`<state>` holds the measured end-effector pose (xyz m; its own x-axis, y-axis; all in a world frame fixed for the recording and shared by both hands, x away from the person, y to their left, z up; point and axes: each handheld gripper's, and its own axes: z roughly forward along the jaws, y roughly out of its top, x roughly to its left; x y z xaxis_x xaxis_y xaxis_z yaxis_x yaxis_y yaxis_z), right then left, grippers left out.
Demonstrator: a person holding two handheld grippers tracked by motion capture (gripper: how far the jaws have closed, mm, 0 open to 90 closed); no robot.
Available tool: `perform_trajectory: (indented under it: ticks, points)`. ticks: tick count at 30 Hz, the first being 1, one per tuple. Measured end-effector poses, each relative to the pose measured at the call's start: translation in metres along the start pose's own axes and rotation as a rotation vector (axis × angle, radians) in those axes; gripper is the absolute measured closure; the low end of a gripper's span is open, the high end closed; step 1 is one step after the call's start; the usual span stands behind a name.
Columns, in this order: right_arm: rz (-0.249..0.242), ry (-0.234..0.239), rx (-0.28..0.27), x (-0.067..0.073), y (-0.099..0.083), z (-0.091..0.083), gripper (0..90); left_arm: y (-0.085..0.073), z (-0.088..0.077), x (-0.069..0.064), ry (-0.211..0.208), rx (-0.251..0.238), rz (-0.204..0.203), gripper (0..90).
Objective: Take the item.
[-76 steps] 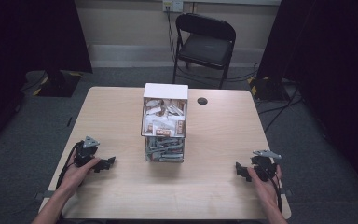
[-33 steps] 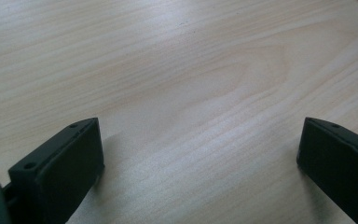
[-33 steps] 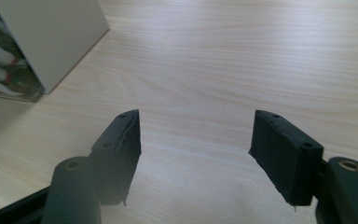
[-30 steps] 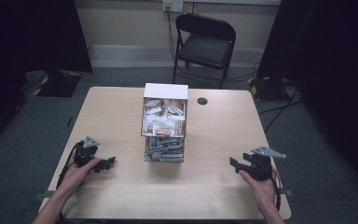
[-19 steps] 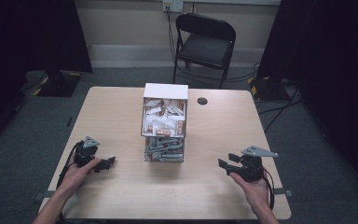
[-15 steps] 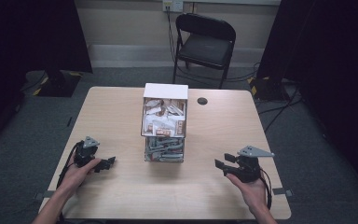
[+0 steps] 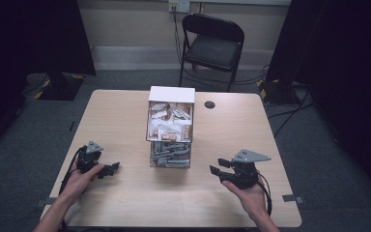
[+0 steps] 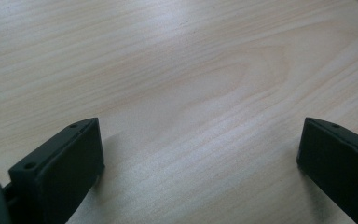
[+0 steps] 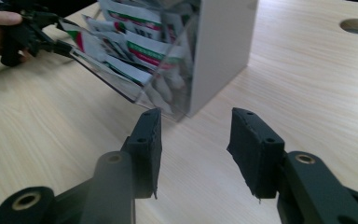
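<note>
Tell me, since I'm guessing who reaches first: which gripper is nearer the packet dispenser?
Right, narrowly. The right gripper sits just right of the dispenser; the left gripper rests slightly farther off, to its left.

Black tongs [image 7: 221,171], grey triangular plates

No readable text anywhere

The packets [image 9: 135,49] inside the clear-fronted dispenser box [image 7: 170,126], which stands at the middle of the table [image 7: 125,121] toward its far edge, carry green, red and dark printed bands, but the lettering is too small and blurred to make out in the high view or the right gripper view.
</note>
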<state>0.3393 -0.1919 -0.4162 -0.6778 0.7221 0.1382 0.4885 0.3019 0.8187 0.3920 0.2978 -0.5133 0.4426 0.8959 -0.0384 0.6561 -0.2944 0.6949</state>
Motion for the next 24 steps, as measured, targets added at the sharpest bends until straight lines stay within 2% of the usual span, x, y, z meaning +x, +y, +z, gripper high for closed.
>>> perform_trajectory:
  ticks: [1,9,10,20,24]
  points:
    - [0.0,0.0,0.0,0.0,0.0,0.0,54.1,0.0,0.0,0.0,0.0,0.0,0.0,0.0]
    - [-0.051,0.094,-0.01,0.024,0.014,0.02,55.3,0.0,0.0,0.0,0.0,0.0,0.0,0.0]
    - [-0.051,0.094,-0.01,0.024,0.014,0.02,55.3,0.0,0.0,0.0,0.0,0.0,0.0,0.0]
    - [-0.113,0.203,-0.014,0.043,0.034,0.048,61.5,0.0,0.0,0.0,0.002,0.0,0.0,0.0]
    - [-0.125,0.22,-0.008,0.048,0.037,0.054,61.6,0.0,0.0,0.0,0.0,0.0,0.0,0.0]
